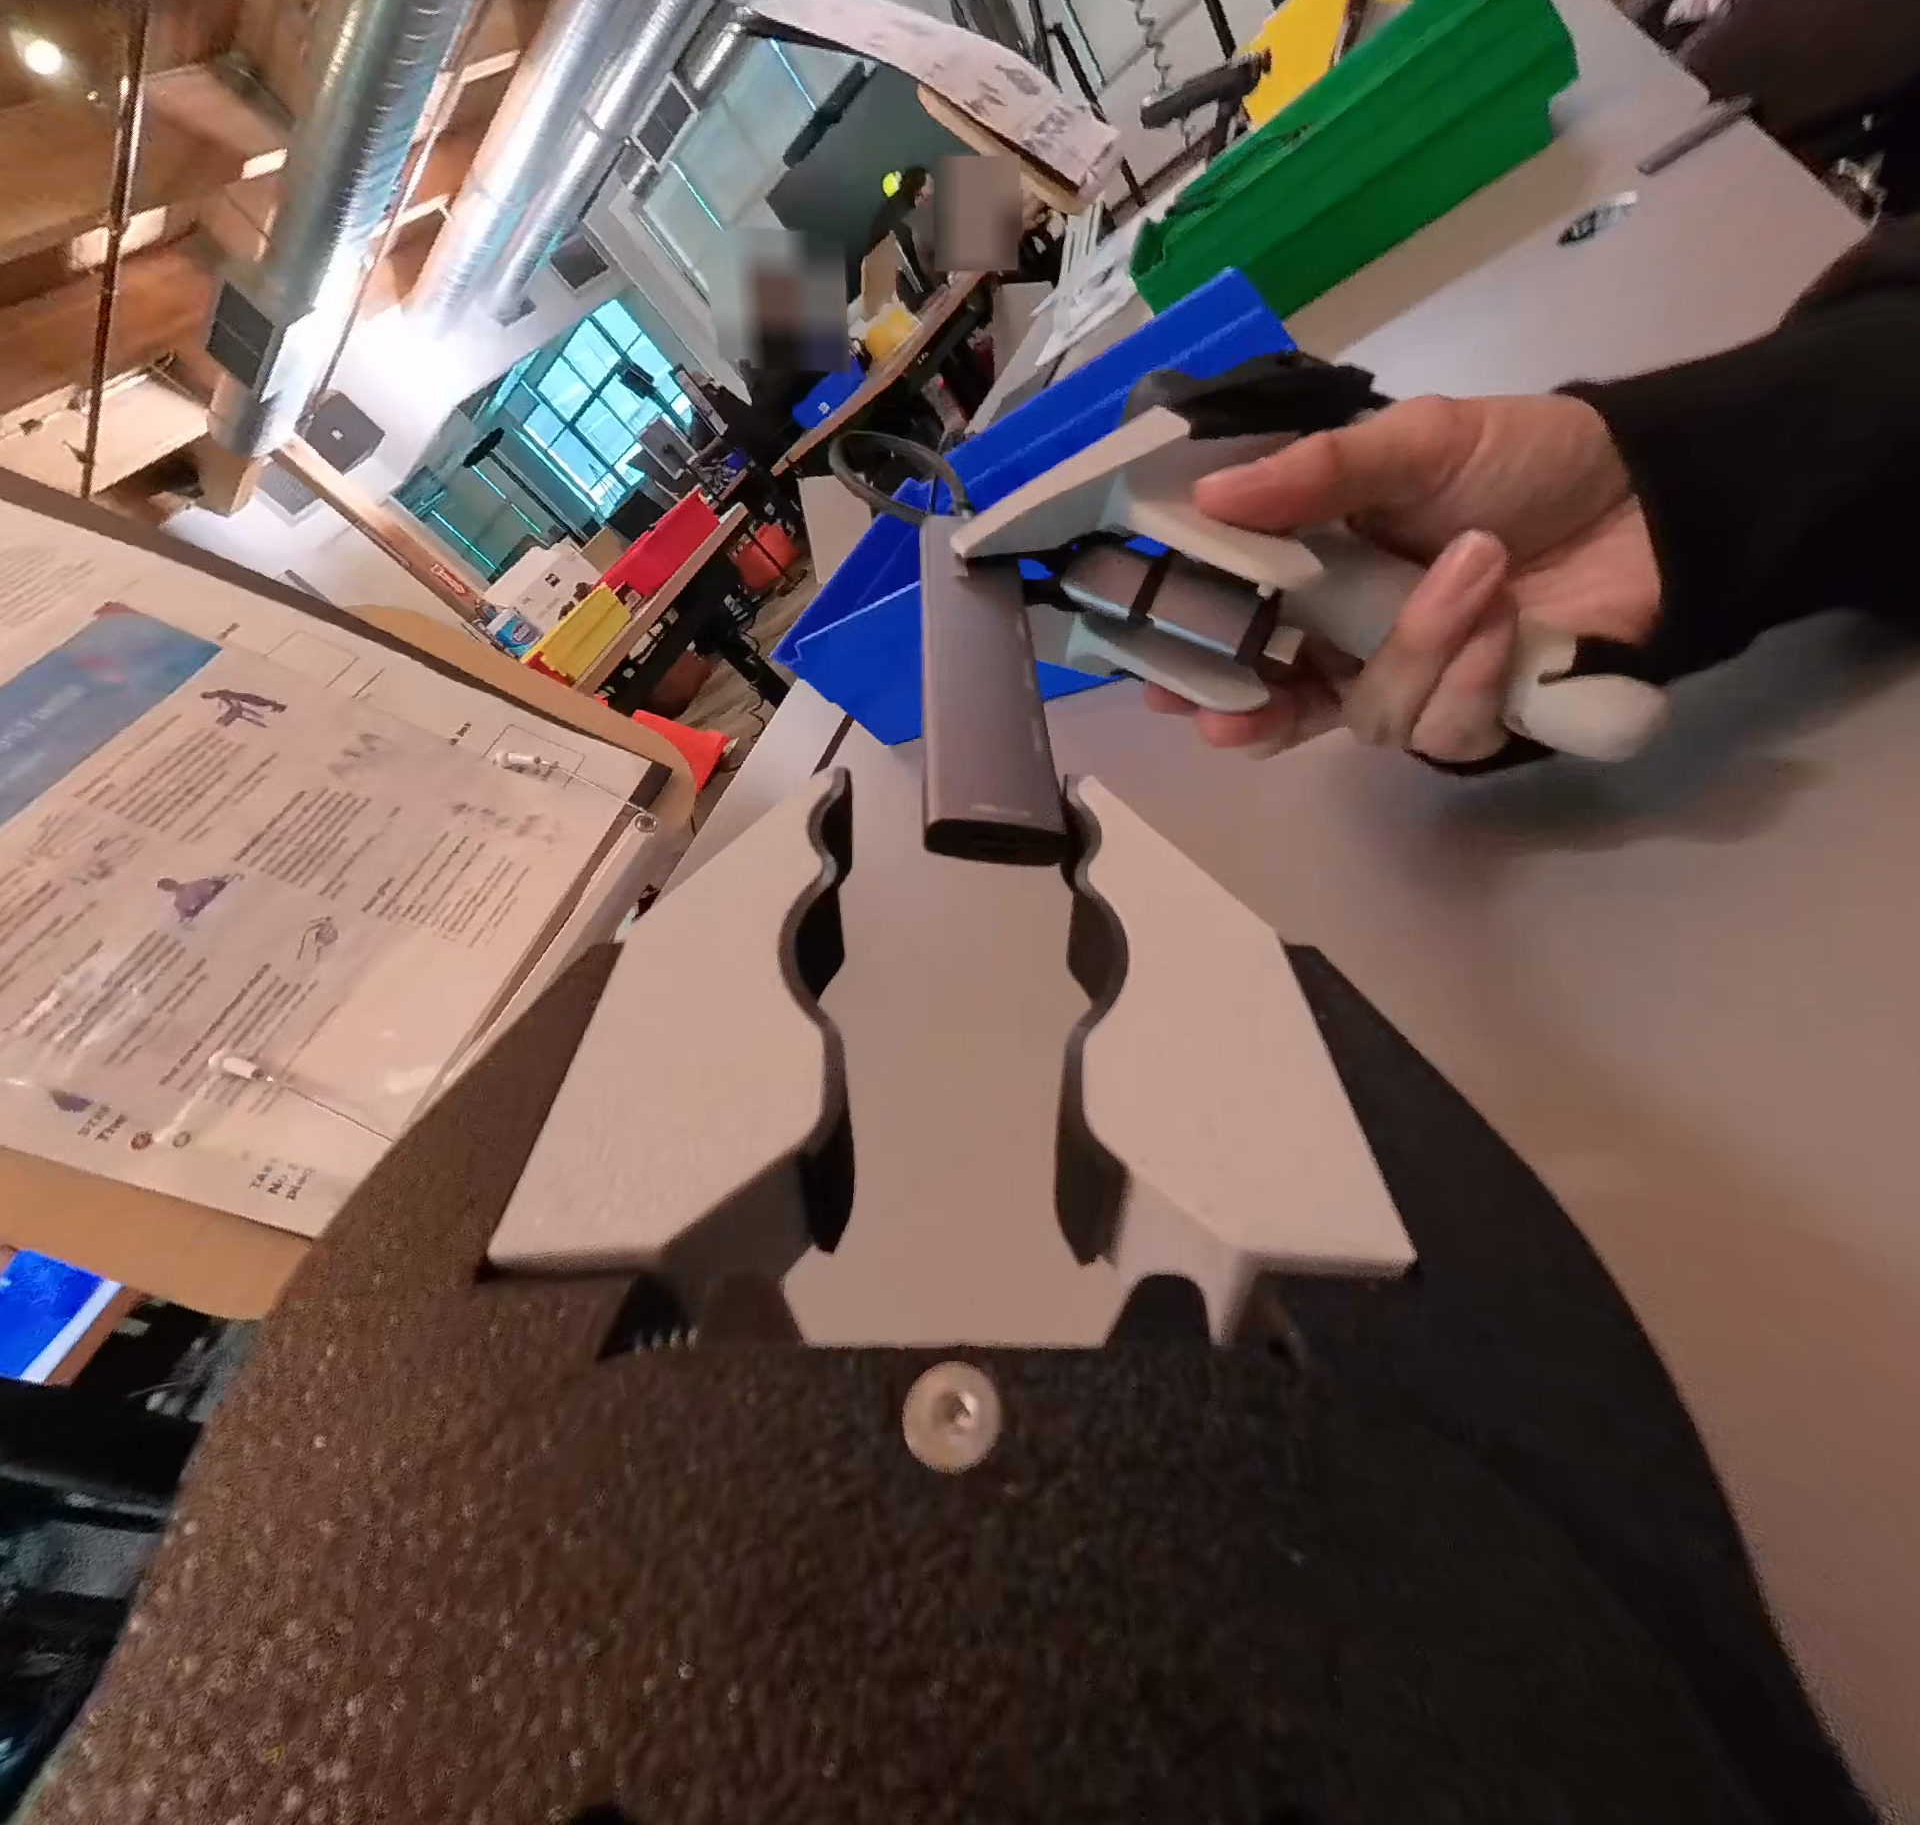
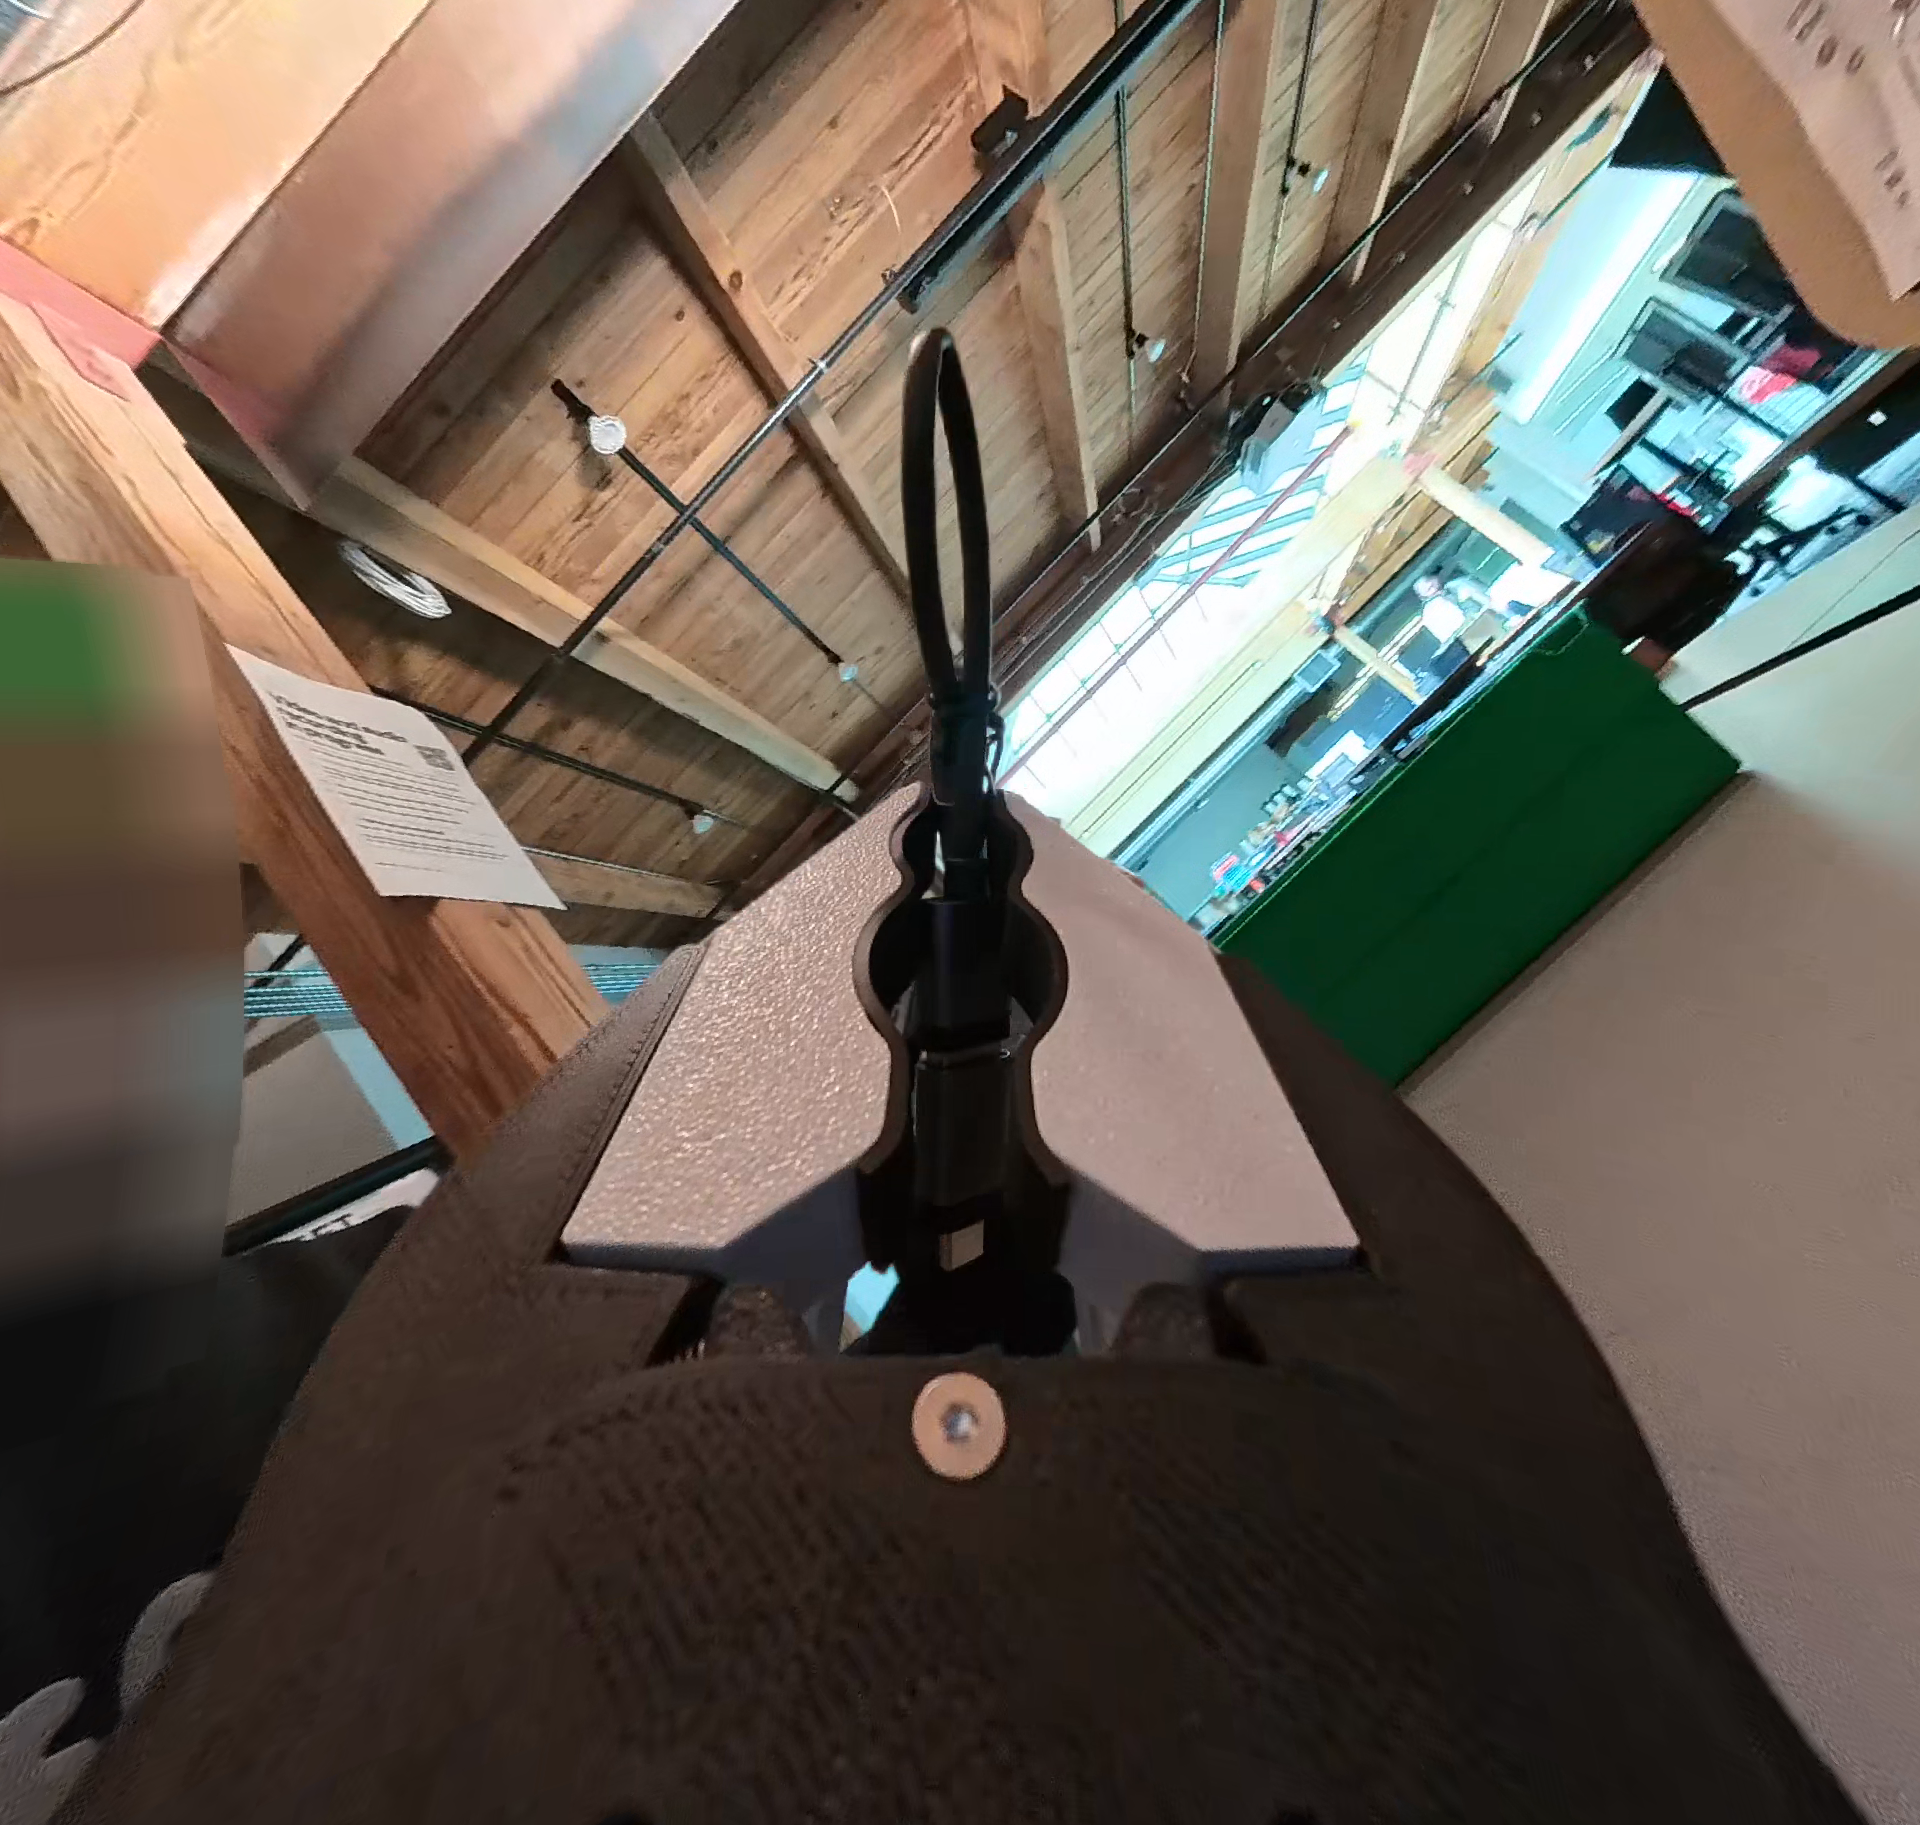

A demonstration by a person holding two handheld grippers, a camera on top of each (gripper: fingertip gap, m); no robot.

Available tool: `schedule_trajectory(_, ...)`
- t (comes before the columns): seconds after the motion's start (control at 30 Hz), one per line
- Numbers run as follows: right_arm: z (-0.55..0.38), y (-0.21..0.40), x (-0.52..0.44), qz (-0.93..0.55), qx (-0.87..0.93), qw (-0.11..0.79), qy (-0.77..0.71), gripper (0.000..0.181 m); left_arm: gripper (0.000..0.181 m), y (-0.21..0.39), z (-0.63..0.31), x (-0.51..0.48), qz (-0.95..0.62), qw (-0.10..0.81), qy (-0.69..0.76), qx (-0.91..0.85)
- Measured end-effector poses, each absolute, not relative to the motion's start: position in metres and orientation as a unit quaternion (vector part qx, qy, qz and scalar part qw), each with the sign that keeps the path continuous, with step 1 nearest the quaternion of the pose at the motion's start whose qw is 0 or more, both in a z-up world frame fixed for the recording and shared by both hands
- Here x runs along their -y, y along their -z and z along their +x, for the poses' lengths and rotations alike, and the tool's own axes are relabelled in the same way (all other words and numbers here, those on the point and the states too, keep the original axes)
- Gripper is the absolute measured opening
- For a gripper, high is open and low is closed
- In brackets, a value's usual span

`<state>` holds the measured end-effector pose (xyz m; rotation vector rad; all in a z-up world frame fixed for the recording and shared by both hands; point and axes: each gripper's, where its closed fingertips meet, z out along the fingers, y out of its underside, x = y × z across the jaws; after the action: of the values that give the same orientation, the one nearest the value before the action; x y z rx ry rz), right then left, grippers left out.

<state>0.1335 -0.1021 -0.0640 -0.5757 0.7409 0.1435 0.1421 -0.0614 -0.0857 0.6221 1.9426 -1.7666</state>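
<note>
left hand-held gripper (image 1: 956,819): fingers apart, wide gap, holding nothing; the lower end of the grey hub sits just at the fingertips, near the right finger's inner edge, contact unclear.
right hand-held gripper (image 2: 961,830): clamped on the plug end of a short black cable (image 2: 940,570); in the left wrist view it shows as (image 1: 1049,580), gripped by a hand (image 1: 1455,580) in a dark sleeve.
grey hub (image 1: 987,705): slim dark-grey bar hanging downward from the right gripper's tips, held off the surface, cable loop above it.
surface (image 1: 1455,996): grey, bare to the right of and below the hub.
blue bin (image 1: 883,653): just behind the hub, its near rim close to the hub's upper end.
green bins (image 1: 1351,186): farther back, well apart from both grippers.
left edge: printed sheet on a board (image 1: 260,840) close beside the left finger, tight on that side.
right wrist view: points up at a wooden ceiling (image 2: 779,269); open air ahead of the cable loop.
</note>
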Motion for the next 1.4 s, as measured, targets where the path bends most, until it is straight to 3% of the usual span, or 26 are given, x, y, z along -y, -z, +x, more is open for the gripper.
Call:
schedule_trajectory(0.17,0.135,0.067,0.098,-0.285,-0.361,0.884,-0.080,0.008,0.033,0.080,0.134,0.065,0.244,0.236,0.650,-0.680)
schedule_trajectory(0.3,0.129,0.062,0.095,-0.280,-0.341,0.891,-0.106,0.008,0.006,0.084,0.134,0.067,0.261,0.260,0.637,-0.677)
schedule_trajectory(0.37,0.128,0.061,0.096,-0.270,-0.337,0.895,-0.116,0.008,0.006,0.080,0.136,0.068,0.262,0.286,0.637,-0.666)
schedule_trajectory(0.47,0.132,0.062,0.104,-0.255,-0.348,0.896,-0.101,0.008,0.015,0.082,0.135,0.070,0.262,0.292,0.633,-0.668)
schedule_trajectory(0.57,0.132,0.062,0.108,-0.243,-0.351,0.898,-0.109,0.008,0.040,0.089,0.128,0.072,0.272,0.262,0.630,-0.678)
schedule_trajectory(0.8,0.138,0.070,0.106,-0.248,-0.373,0.888,-0.101,0.008,0.038,0.077,0.133,0.075,0.238,0.281,0.658,-0.657)
schedule_trajectory(1.03,0.128,0.059,0.099,-0.252,-0.334,0.900,-0.121,0.008,0.020,0.077,0.128,0.076,0.231,0.253,0.666,-0.663)
schedule_trajectory(1.4,0.132,0.061,0.105,-0.244,-0.349,0.899,-0.105,0.008,0.050,0.087,0.125,0.080,0.241,0.245,0.649,-0.678)
